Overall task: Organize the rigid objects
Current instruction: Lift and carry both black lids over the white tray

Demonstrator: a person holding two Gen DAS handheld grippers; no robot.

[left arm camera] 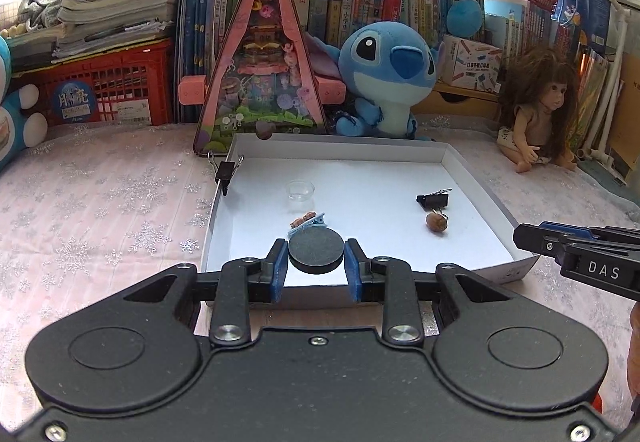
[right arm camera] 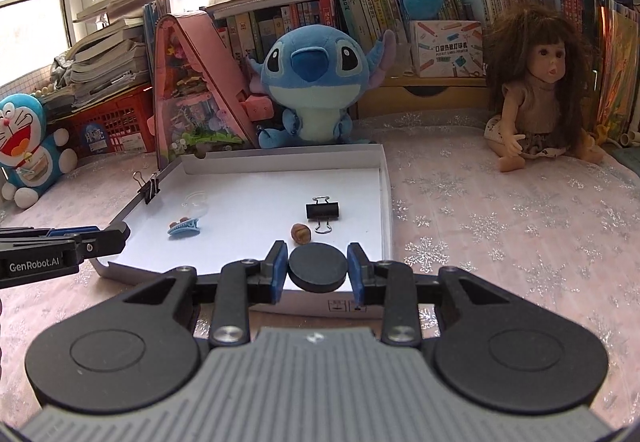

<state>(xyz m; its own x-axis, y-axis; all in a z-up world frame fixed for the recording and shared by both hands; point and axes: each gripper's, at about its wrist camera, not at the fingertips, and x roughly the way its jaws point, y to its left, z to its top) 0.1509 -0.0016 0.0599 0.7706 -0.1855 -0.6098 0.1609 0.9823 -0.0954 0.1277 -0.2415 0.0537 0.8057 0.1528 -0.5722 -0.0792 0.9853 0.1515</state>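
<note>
Left wrist view: the left tongs (left arm camera: 316, 267) are closed on a dark round felt-faced disc (left arm camera: 316, 251) above the near edge of the shallow white cardboard tray (left arm camera: 486, 198), just before a light-blue hair clip (left arm camera: 306, 225).

Right wrist view: the right tongs (right arm camera: 318, 269) likewise grip a black round disc (right arm camera: 318, 268) near a brown nut-like bead (right arm camera: 301, 232) and black binder clip (right arm camera: 322, 211).
</note>
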